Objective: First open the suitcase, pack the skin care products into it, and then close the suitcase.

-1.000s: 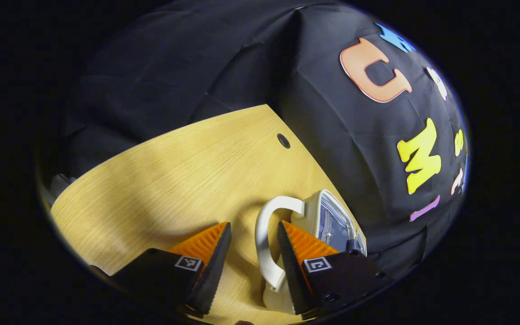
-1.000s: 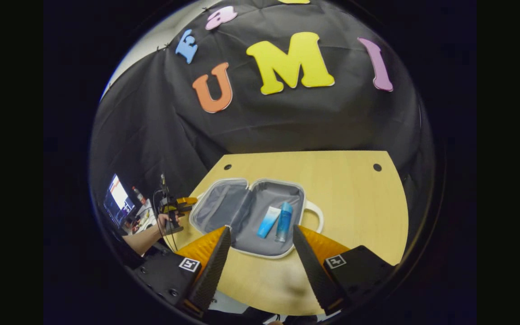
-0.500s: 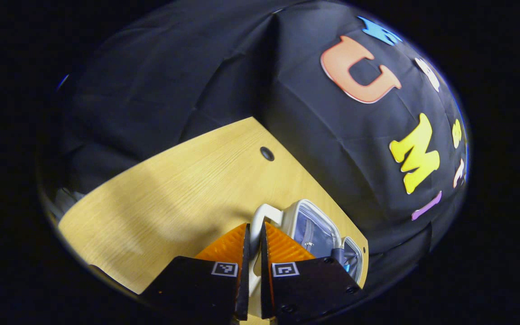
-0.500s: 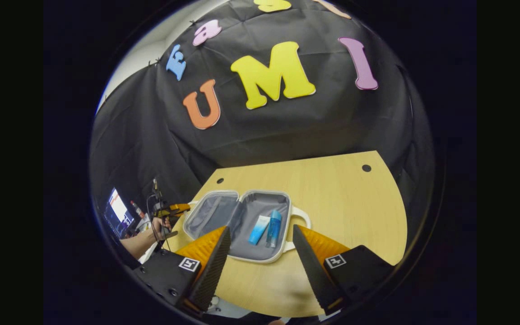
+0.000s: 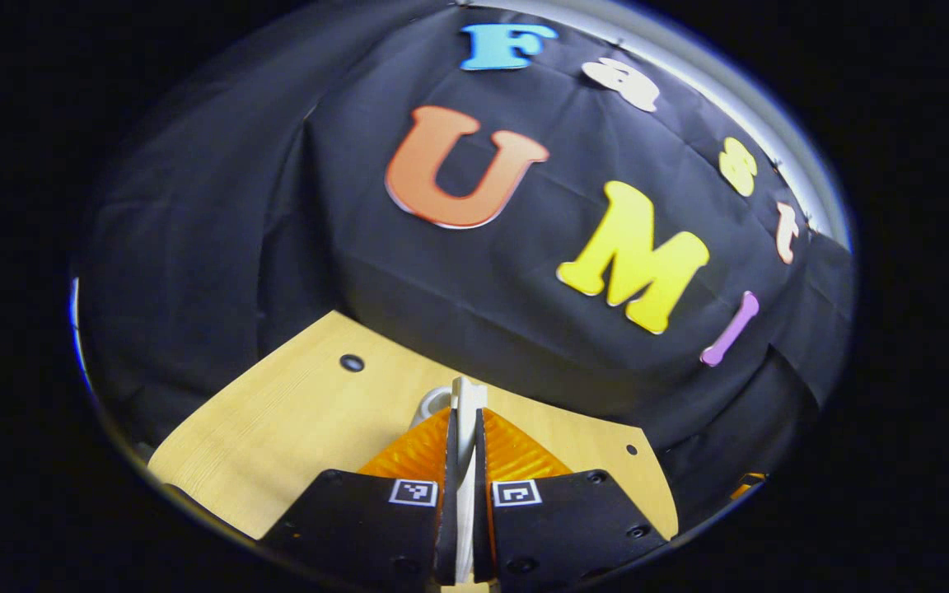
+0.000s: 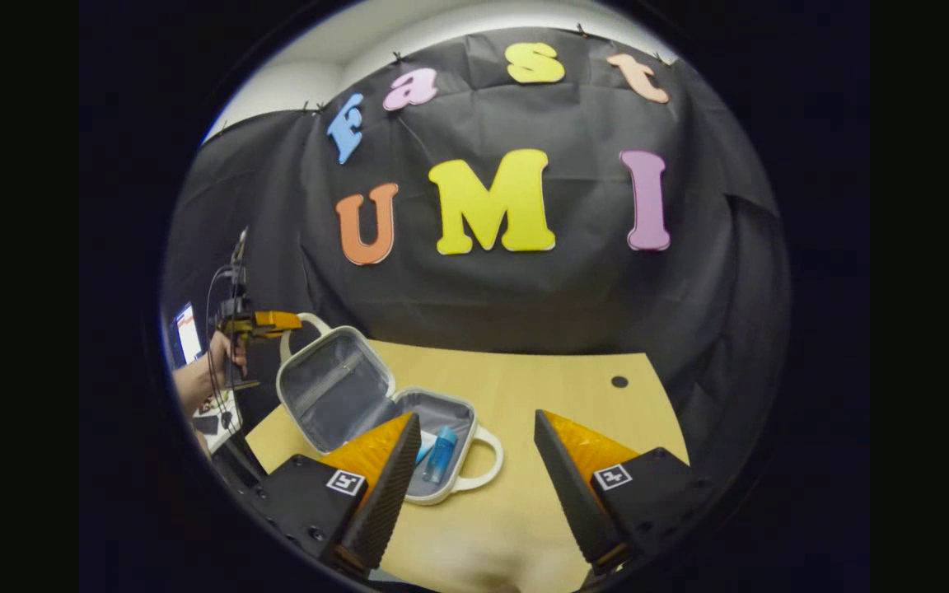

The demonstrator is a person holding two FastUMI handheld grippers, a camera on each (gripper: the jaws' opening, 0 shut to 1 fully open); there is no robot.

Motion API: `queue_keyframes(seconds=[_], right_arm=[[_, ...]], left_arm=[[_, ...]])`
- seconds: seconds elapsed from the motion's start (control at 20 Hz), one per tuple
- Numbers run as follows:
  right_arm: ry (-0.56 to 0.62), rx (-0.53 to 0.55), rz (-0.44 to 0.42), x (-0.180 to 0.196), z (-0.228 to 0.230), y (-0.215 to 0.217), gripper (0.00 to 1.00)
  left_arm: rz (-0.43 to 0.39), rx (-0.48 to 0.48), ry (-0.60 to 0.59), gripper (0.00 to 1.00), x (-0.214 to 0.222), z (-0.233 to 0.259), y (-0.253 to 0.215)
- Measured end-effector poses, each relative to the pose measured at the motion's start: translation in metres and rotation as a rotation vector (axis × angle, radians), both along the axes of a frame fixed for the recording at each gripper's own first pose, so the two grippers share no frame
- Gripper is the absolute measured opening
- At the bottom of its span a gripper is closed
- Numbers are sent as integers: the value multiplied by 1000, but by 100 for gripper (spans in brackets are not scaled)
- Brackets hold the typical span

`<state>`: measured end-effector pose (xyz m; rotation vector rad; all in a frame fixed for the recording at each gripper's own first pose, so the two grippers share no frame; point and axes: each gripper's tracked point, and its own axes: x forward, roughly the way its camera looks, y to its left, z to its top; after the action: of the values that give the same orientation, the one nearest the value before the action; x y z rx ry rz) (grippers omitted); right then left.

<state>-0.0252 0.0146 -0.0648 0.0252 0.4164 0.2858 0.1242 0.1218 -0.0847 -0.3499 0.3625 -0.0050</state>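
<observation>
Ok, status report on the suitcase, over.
Left gripper shut on lid handle, lid half raised. Right gripper open, holding nothing. Blue bottle inside suitcase. Nothing blocking the lid.

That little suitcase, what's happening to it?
A person is closing it. The left gripper is shut on the white handle of the suitcase lid and holds the lid raised, tilted over the bottom half, which lies on the wooden table. A blue bottle is already packed inside. The right gripper hangs open above the table, holding nothing.
</observation>
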Motion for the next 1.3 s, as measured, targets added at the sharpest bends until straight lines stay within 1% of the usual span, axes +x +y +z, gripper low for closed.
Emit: queue_keyframes(seconds=[0.1, 0.25, 0.3, 0.4, 0.5, 0.55, 0.65, 0.7, 0.8, 0.9, 1.15, 1.2, 1.25, 1.3], right_arm=[[-24, -5, 6, -5, 9, -10, 82], [-48, -26, -22, -10, 14, -40, 81], [-52, -32, -33, -13, 13, -55, 82], [-56, -54, -67, -17, 14, -85, 82], [-48, -73, -112, -21, 14, -115, 82], [-43, -83, -137, -26, 11, -129, 82], [-25, -109, -182, -32, 6, -156, 82], [-15, -119, -200, -36, 3, -168, 82], [1, -130, -234, -42, -2, -191, 82], [21, -130, -258, -44, -8, -205, 82], [59, -126, -253, -41, -22, -214, 82], [62, -121, -245, -40, -23, -213, 78], [64, -120, -239, -40, -24, -212, 82], [67, -118, -232, -40, -25, -211, 82]], left_arm=[[-28, 71, -24, 10, -5, 9, -56], [-86, 190, -55, 10, -9, 1, -139], [-119, 218, -55, 10, -8, -7, -166], [-201, 244, -34, 11, -9, -31, -219], [-274, 259, 1, 10, -20, -74, -259], [-303, 275, 9, 10, -18, -92, -274], [-352, 308, 60, 10, -15, -130, -298], [-366, 308, 86, 10, -17, -145, -307], [-381, 311, 134, 10, -19, -171, -318], [-387, 325, 164, 11, -17, -187, -323], [-380, 339, 216, 11, -16, -215, -329], [-381, 343, 226, 11, -16, -220, -330], [-382, 352, 227, 11, -16, -222, -332], [-379, 360, 230, 11, -15, -224, -333]])
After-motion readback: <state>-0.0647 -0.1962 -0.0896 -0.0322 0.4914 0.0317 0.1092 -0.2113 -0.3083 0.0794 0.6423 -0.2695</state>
